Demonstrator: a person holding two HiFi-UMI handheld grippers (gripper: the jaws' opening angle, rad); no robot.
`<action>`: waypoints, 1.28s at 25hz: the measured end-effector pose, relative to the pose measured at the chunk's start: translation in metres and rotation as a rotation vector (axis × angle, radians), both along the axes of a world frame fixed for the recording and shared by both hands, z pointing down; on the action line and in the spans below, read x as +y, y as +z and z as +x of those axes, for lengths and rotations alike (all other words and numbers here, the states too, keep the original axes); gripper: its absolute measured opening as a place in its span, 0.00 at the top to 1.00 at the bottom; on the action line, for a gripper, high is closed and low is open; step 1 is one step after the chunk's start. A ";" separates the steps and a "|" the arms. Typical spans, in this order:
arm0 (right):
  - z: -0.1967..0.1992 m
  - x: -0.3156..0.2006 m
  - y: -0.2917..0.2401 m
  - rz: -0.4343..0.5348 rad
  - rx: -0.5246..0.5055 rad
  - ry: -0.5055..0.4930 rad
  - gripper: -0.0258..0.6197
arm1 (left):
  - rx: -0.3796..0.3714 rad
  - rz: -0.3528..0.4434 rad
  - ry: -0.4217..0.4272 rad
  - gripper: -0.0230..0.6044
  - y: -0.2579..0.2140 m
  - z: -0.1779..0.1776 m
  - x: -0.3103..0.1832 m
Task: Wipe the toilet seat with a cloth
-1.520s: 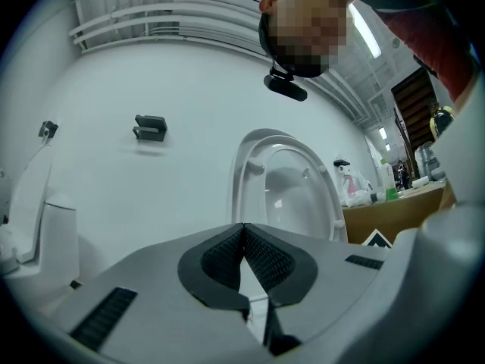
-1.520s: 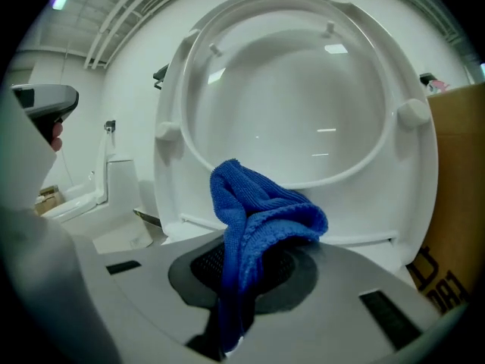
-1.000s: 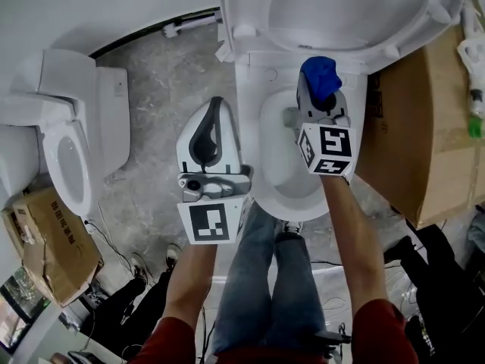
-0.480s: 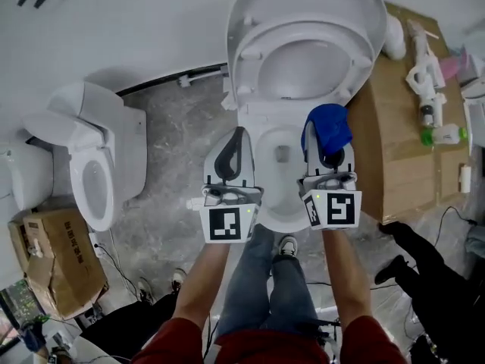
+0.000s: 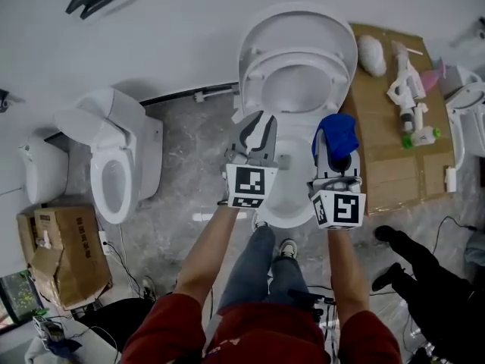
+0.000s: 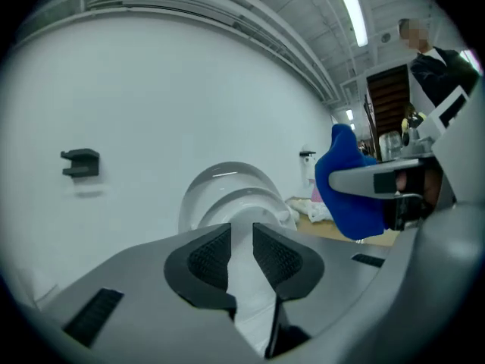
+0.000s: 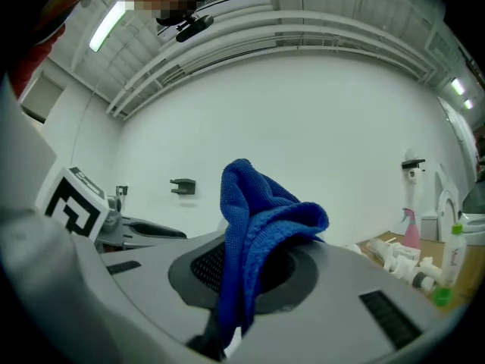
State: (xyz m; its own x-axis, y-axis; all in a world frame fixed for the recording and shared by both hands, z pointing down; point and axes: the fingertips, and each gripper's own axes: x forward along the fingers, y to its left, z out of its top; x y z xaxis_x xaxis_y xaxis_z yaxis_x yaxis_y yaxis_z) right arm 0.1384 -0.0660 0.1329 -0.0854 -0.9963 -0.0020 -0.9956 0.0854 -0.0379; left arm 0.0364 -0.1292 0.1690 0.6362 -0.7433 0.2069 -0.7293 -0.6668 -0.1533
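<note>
The right gripper [image 5: 334, 160] pinches the blue cloth [image 5: 336, 133] just short of the raised toilet seat [image 5: 264, 73] straight ahead, about as near it as the left gripper [image 5: 256, 130], whose empty jaws have just been opening and stand slightly apart.

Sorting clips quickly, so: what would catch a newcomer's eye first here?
The bright blue cloth pinched in the right gripper stands out, held above the white toilet at centre, whose seat and lid are raised. Beside it the left gripper is empty, its jaws having just been opening a little; a second toilet stands to the left.
</note>
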 end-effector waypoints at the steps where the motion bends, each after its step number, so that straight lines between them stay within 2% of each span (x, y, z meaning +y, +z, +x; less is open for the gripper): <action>1: 0.003 0.004 -0.005 0.001 0.000 0.005 0.88 | -0.050 0.012 0.025 0.81 -0.005 0.007 -0.006; 5: 0.015 0.021 -0.021 0.006 -0.004 0.038 0.88 | -0.289 0.123 0.128 0.64 -0.024 0.037 -0.037; 7: 0.019 0.030 -0.028 0.011 -0.001 0.048 0.88 | -0.418 0.165 0.177 0.61 -0.027 0.053 -0.056; 12: 0.029 0.047 -0.041 0.015 0.006 0.073 0.88 | -0.733 0.194 0.282 0.50 -0.020 0.084 -0.099; 15: 0.038 0.056 -0.041 0.012 0.005 0.090 0.88 | -0.866 0.186 0.325 0.47 -0.009 0.099 -0.117; 17: 0.043 0.061 -0.039 0.006 0.003 0.101 0.88 | -0.914 0.177 0.340 0.46 -0.003 0.106 -0.125; 20: 0.053 0.067 -0.034 -0.008 -0.001 0.119 0.88 | -0.946 0.159 0.361 0.46 0.009 0.115 -0.131; 24: 0.067 0.073 -0.026 -0.017 -0.018 0.148 0.88 | -0.954 0.182 0.365 0.47 0.012 0.122 -0.132; 26: 0.070 0.072 -0.024 -0.018 -0.026 0.158 0.88 | -0.961 0.202 0.370 0.52 0.010 0.121 -0.131; 32: 0.064 0.068 -0.030 -0.003 -0.034 0.138 0.88 | -0.973 0.220 0.425 0.55 0.008 0.112 -0.108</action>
